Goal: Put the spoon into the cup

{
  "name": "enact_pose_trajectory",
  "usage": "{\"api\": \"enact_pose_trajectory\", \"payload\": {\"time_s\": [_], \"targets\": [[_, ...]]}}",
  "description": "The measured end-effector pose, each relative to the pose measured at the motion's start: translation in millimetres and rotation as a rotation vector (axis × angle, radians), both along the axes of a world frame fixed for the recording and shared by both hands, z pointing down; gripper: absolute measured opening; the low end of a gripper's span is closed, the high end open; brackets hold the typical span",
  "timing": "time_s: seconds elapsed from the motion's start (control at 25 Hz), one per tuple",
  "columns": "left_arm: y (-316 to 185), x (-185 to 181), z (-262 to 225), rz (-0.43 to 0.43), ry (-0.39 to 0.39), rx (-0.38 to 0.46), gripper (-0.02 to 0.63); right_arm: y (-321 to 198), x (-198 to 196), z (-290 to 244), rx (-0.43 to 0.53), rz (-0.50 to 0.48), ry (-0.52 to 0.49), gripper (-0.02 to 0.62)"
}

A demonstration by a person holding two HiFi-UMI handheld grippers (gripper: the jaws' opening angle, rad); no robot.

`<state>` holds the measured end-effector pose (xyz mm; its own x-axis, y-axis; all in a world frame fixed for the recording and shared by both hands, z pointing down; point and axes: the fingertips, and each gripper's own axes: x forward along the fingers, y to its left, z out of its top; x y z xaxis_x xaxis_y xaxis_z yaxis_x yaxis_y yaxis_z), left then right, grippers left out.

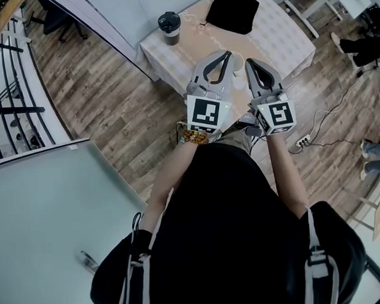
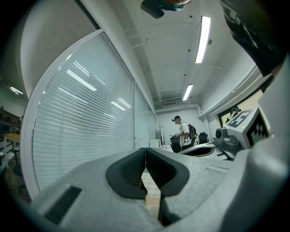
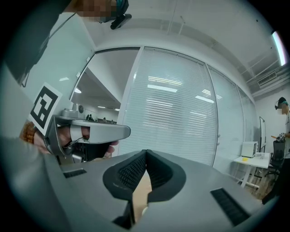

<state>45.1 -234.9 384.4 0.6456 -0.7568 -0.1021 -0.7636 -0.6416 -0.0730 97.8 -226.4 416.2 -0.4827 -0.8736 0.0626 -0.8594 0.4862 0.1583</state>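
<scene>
**Spoon out of sight, both grippers pressed shut at the table's near edge**

Spoon: no view shows it clearly, so neither its place nor its long axis can be told. Both gripper views tilt up at blinds and ceiling and show only a sliver of tabletop.

A dark lidded cup (image 1: 169, 27) stands upright near the far left corner of the cloth-covered table (image 1: 190, 55). It is ahead and to the left of the tools, so the left gripper (image 1: 225, 56) is the nearer one. Whether this is the task's cup is a judgement, as its lid looks on.

A small pale thing (image 1: 238, 64) shows between the two grippers; it is too hidden to name.

The right gripper (image 1: 251, 63) hangs just beside the left. Each gripper's jaws meet at the tips with nothing between them.

A black bag (image 1: 232, 9) lies at the table's far edge, right of the cup and apart from it. Nothing stands between the grippers and the cup.
</scene>
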Motion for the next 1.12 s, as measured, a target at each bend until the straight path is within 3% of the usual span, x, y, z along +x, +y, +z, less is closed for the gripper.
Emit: {"api": "enact_pose_trajectory", "payload": {"time_s": [1.12], "targets": [[0,-5,8,-0.015,0.013,-0.034,0.017,-8,19,36,-0.098,0.036,0.021,0.006]]}}
